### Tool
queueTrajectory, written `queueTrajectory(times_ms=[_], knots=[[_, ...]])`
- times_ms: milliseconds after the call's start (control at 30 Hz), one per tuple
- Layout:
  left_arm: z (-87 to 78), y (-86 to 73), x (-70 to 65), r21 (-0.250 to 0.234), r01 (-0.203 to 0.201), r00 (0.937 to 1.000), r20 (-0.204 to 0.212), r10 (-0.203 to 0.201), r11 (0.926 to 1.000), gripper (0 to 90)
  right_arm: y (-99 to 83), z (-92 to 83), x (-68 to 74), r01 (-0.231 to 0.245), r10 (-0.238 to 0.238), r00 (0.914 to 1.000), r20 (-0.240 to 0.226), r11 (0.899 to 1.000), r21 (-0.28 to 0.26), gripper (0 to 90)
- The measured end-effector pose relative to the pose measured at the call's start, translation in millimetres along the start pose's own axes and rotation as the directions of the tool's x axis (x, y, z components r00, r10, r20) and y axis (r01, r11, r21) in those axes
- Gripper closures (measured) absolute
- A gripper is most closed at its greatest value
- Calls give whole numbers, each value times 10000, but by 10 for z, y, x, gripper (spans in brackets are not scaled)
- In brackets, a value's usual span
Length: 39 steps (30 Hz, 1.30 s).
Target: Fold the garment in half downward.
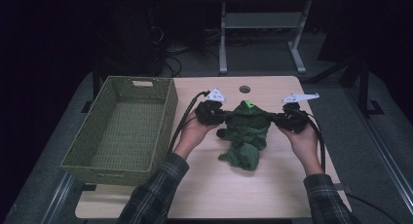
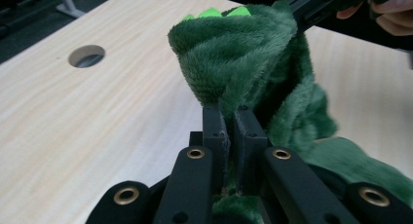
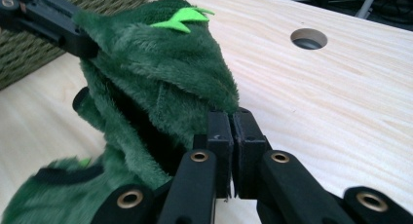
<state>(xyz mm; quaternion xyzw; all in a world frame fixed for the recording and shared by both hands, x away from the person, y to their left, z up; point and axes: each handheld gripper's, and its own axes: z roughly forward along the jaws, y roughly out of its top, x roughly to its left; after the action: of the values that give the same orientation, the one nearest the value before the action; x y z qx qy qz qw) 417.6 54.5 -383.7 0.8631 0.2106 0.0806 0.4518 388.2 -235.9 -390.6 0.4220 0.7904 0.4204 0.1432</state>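
Note:
A dark green plush garment point(image 1: 247, 131) with bright green spikes hangs between my two grippers above the middle of the wooden table point(image 1: 234, 185). My left gripper point(image 1: 225, 117) is shut on its left edge, and the left gripper view shows the fleece point(image 2: 243, 58) pinched between the jaws point(image 2: 233, 116). My right gripper point(image 1: 273, 118) is shut on the right edge, with the fabric point(image 3: 160, 73) rising from its closed jaws point(image 3: 230, 121). The lower part of the garment droops onto the tabletop. A hand holds each gripper from below.
A green woven basket point(image 1: 124, 129) stands at the left side of the table, its inside bare. A round cable hole point(image 1: 244, 89) sits near the table's far edge. Cables trail from both grippers. A desk frame point(image 1: 263, 34) stands on the floor beyond.

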Motion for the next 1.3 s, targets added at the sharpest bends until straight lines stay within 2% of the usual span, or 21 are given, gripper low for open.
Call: queueTrajectory(times_ms=[67,333,633,700,867,933,1033,1167,1300], knots=[[-30,-45,-45,-21,-147,9999,55,147,9999,853,-38,-43,55,174,-174,9998,-4,9998,-138,874],[-125,-222,-174,34,-165,9993,344,164,9999,854,-154,-189,259,497,-518,9973,-513,9979,-427,875],[-198,-407,-363,60,-661,9968,450,658,9978,859,-357,-266,479,796,-833,9919,-964,9960,-412,875],[-208,-454,-409,105,-831,9954,494,825,9965,859,-405,-271,532,880,-899,9900,-1084,9959,-218,875],[-227,-561,-490,148,-884,9938,692,872,9960,860,-531,-270,623,1103,-1097,9850,-1328,9939,-27,874],[-225,-604,-515,247,-992,9923,773,971,9948,860,-598,-276,668,1102,-1100,9839,-1408,9939,-65,874],[-196,-673,-563,458,-1125,9895,960,1078,9926,859,-683,-266,699,1123,-1084,9833,-1464,9935,181,874],[-145,-766,-615,727,-1127,9871,1225,1033,9910,860,-794,-243,720,1211,-1125,9821,-1513,9914,490,874],[-94,-828,-649,945,-1127,9847,1438,984,9891,861,-902,-209,732,1072,-924,9807,-1724,9911,785,873]])
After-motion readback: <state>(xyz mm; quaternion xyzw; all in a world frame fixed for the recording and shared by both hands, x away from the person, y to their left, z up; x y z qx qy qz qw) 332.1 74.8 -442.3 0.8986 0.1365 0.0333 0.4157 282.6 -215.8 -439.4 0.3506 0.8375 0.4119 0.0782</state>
